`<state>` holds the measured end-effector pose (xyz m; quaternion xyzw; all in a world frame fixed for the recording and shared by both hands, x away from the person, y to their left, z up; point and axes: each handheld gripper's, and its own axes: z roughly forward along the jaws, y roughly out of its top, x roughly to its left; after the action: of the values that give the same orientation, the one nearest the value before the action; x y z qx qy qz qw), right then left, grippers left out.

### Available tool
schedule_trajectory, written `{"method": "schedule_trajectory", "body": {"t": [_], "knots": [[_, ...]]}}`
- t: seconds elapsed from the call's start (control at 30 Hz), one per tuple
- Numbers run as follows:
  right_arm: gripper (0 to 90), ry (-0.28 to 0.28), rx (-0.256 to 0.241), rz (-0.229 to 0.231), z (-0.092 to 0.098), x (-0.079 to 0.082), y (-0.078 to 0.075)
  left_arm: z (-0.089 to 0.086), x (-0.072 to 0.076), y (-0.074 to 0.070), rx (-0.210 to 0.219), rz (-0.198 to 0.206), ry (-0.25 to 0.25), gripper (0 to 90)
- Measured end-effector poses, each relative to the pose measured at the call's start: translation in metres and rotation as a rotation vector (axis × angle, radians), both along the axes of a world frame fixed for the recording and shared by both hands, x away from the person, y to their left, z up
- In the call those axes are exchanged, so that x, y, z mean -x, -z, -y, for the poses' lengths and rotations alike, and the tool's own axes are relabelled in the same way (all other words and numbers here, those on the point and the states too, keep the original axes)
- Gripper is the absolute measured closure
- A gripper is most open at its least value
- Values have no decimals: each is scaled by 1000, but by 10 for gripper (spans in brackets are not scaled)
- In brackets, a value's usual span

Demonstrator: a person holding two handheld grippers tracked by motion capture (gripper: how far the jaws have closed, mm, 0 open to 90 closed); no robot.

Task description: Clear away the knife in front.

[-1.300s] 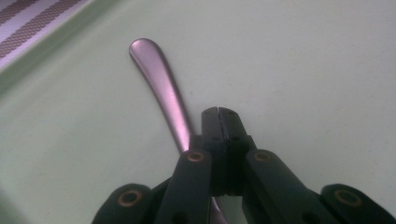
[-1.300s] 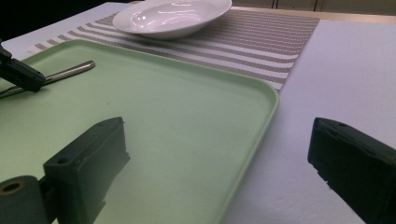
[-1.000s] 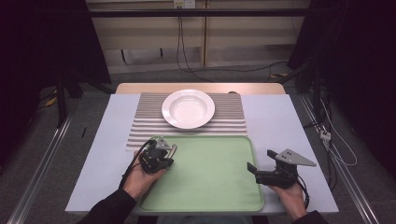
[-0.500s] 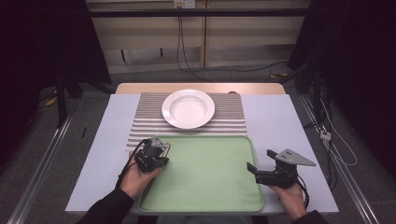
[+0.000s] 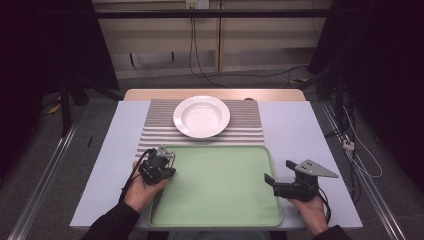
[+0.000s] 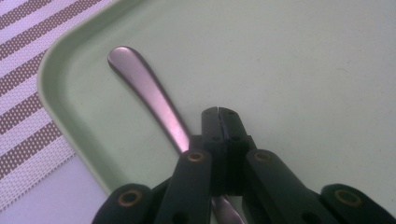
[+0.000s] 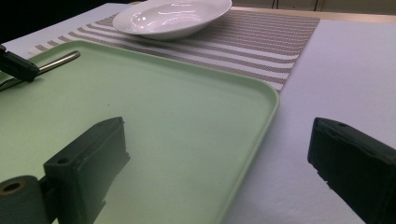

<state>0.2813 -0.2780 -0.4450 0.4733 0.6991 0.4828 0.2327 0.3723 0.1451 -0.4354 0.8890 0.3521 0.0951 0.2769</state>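
- Now the left gripper (image 5: 159,162) sits low over the near-left corner of the green tray (image 5: 220,200), held in the person's left hand (image 5: 142,190).
- Its jaws are pressed together with no gap, and nothing is caught between them in the left gripper view.
- Right beside them a metal utensil handle (image 6: 149,98) lies flat on the tray floor, passing under the gripper's left side; its rounded end points toward the tray's corner, with the long axis running diagonally away from the gripper. The other end is hidden, so I cannot tell what kind of utensil it is.
- The right gripper (image 5: 280,182) hovers at the tray's right edge, jaws wide apart and empty.
- A white plate (image 5: 201,116) rests on a striped mat (image 5: 250,125) beyond the tray, on the table (image 5: 305,130).
- No writing or label can be read anywhere.
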Motion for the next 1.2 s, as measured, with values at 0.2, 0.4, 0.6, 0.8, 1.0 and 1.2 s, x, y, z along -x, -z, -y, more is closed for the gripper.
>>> {"method": "schedule_trajectory", "body": {"t": [0.2, 0.4, 0.6, 0.8, 1.0, 1.2], "knots": [[45, -1, 1, -1, 0, 0, 0, -6, 0, 0, 0, 2, -12, 900], [45, -3, 2, -2, 0, 0, 0, -12, 0, 0, 3, -4, -19, 900], [46, -5, 4, -2, 0, -1, 0, -18, -1, 0, 10, -8, -37, 900], [46, -5, 4, -1, -1, -1, 0, -19, 0, 0, 15, -7, -44, 900], [45, -5, 0, -1, -1, -1, 0, -21, -1, 0, 43, -16, -27, 900], [45, -5, 0, -1, -1, -2, 0, -22, 1, -5, 129, 14, -7, 784]]}}
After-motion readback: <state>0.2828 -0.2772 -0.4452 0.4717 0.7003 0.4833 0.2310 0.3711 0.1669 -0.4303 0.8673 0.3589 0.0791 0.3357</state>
